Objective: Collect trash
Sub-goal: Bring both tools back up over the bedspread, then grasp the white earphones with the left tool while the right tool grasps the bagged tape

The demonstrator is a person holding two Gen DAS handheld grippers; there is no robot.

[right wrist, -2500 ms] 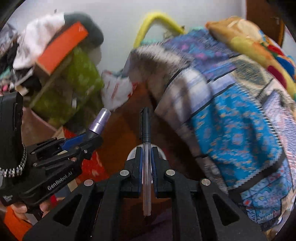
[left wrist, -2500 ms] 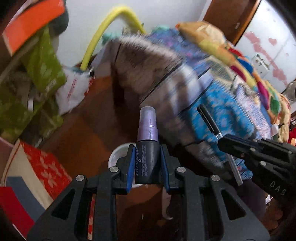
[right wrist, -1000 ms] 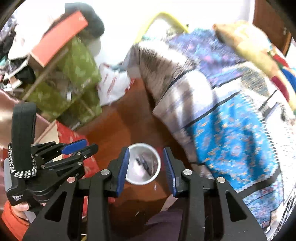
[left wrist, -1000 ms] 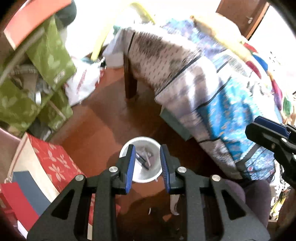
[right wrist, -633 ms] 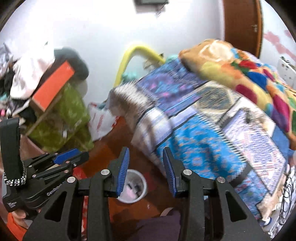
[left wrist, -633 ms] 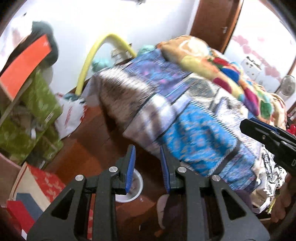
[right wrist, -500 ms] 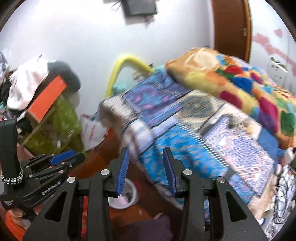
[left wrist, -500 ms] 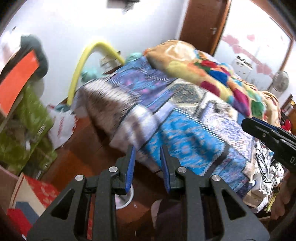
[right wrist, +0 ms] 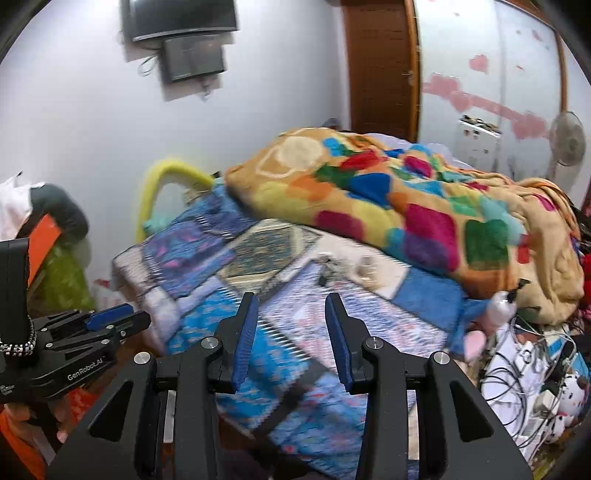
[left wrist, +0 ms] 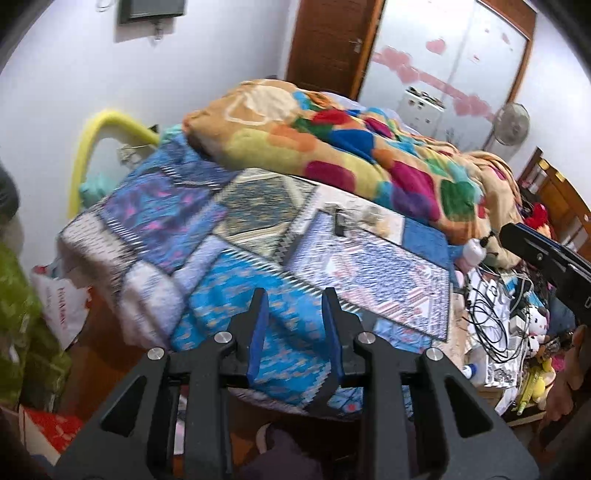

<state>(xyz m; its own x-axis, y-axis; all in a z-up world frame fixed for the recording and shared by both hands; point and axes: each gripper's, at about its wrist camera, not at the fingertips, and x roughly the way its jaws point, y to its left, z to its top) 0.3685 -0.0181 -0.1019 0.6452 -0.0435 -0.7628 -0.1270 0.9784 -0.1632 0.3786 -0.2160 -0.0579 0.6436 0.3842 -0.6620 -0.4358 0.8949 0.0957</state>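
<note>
Your left gripper (left wrist: 294, 334) and right gripper (right wrist: 291, 338) both gape, empty, over the bed (left wrist: 236, 236). Only your right view shows the TV (right wrist: 181, 14).

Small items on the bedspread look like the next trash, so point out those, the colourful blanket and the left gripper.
small items (right wrist: 364, 272), right wrist view, pale round piece.
colourful blanket (right wrist: 417, 206), right wrist view, top surface.
left gripper (left wrist: 294, 332), left wrist view, between fingertips.

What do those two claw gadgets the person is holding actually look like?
Both are matte black plastic with silver screws and blue ribbed finger pads. The left gripper carries white "GenRobot.AI" lettering and a black-and-white braided cord; the right gripper looks alike.
</note>
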